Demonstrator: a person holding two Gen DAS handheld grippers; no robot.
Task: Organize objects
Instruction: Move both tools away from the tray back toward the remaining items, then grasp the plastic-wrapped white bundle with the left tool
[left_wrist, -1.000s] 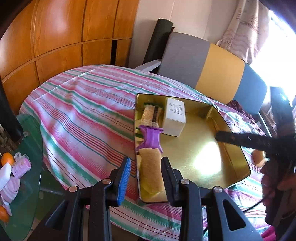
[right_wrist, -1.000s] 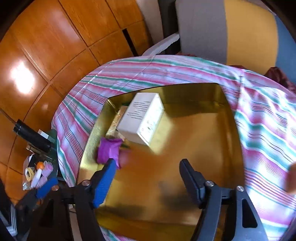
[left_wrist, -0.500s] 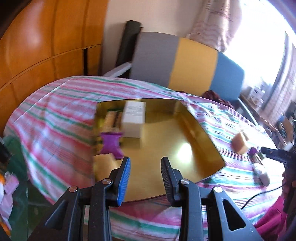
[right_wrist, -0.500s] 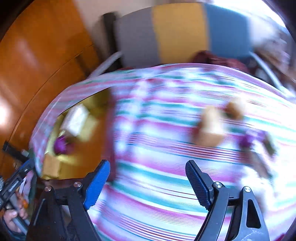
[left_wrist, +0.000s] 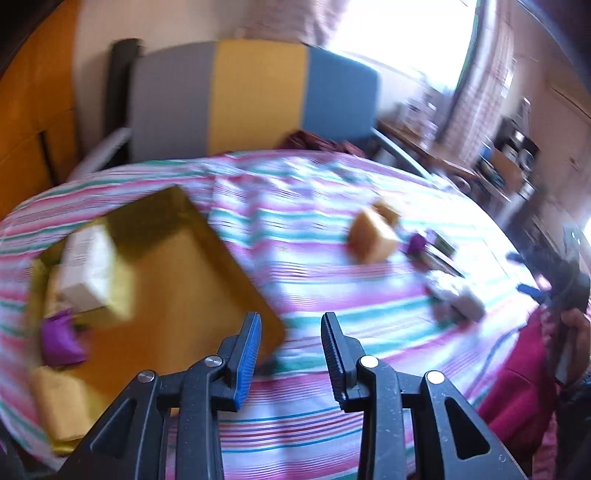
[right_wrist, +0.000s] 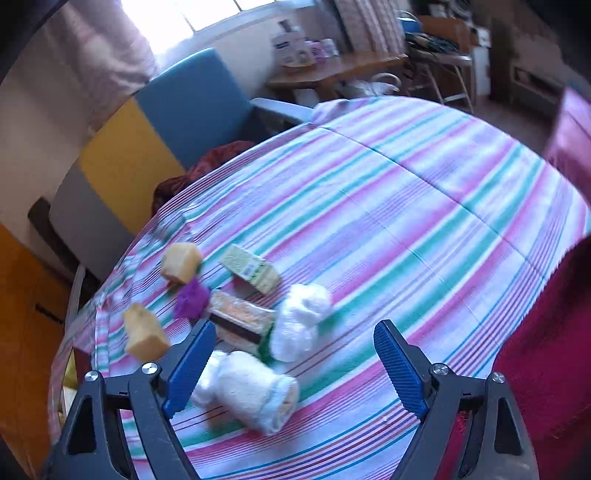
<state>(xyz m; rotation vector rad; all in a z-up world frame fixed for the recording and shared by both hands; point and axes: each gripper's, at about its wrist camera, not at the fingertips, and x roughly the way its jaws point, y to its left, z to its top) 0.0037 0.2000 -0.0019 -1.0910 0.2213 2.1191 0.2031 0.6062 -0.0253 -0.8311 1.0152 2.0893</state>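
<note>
The striped cloth (right_wrist: 406, 206) covers the whole table and looks loose, so anything I drag instead of lift could ruck it up. At the far left edge sits the gold tray (left_wrist: 192, 280), stiff, shiny and probably slick inside, with a white box (left_wrist: 88, 269) and a few small pieces in it; it looks like the place for the rest. My right claw (right_wrist: 295, 326) hangs over the loose pile near my side of the table, its jaws opening wide, with nothing pressed between the pads. My left claw (left_wrist: 291, 319) is drawn in to its narrowest gap and is empty, poised above the tray's near corner. Nearest me is the rolled towel (right_wrist: 255, 391): soft, light and squashy. I would pinch it across the middle of the roll so it cannot unwind. The white bundle (right_wrist: 299, 325) just beyond it looks fluffier still and wants a deep, full bite. The flat packet (right_wrist: 240, 317) touching both seems crinkly and perhaps slippery; I would take its long edges. The green carton (right_wrist: 255, 269) is light, stiff card, best held across its narrow sides, gently. The two yellow sponge blocks (right_wrist: 181, 262) (right_wrist: 144, 336) will give but grip well anywhere. The purple tuft (right_wrist: 192, 299) is smallest, blurred, and I cannot tell what it is.
</note>
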